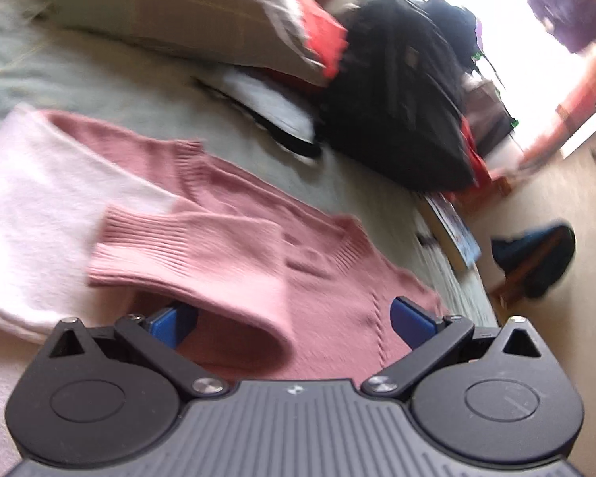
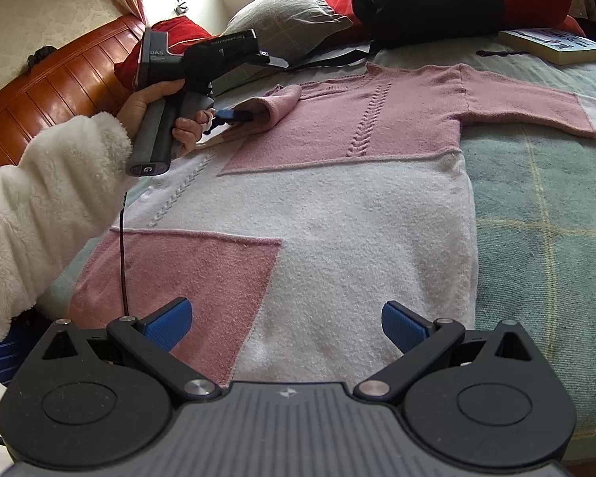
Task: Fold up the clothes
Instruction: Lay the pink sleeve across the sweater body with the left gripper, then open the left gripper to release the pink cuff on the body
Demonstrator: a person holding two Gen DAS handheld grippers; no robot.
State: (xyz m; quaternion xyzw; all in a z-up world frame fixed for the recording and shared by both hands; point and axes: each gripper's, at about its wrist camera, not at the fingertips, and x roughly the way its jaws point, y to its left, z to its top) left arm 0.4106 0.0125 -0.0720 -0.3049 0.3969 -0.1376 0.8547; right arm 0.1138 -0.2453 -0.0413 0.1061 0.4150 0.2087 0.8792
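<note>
- Pink-and-white knit sweater lies flat on bed w/ green plaid blanket.
- Left hand-held gripper, blue pads, looks released, cuff of folded-in sleeve draped over one finger.
- Right hand-held gripper released, hovering over hem.

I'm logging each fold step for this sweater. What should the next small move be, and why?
Probably draw the left gripper back clear of the sweater. Its fingers look open and the left sleeve already lies folded over the chest. The right sleeve is spread out, and the right gripper hovers open over the hem.
</note>
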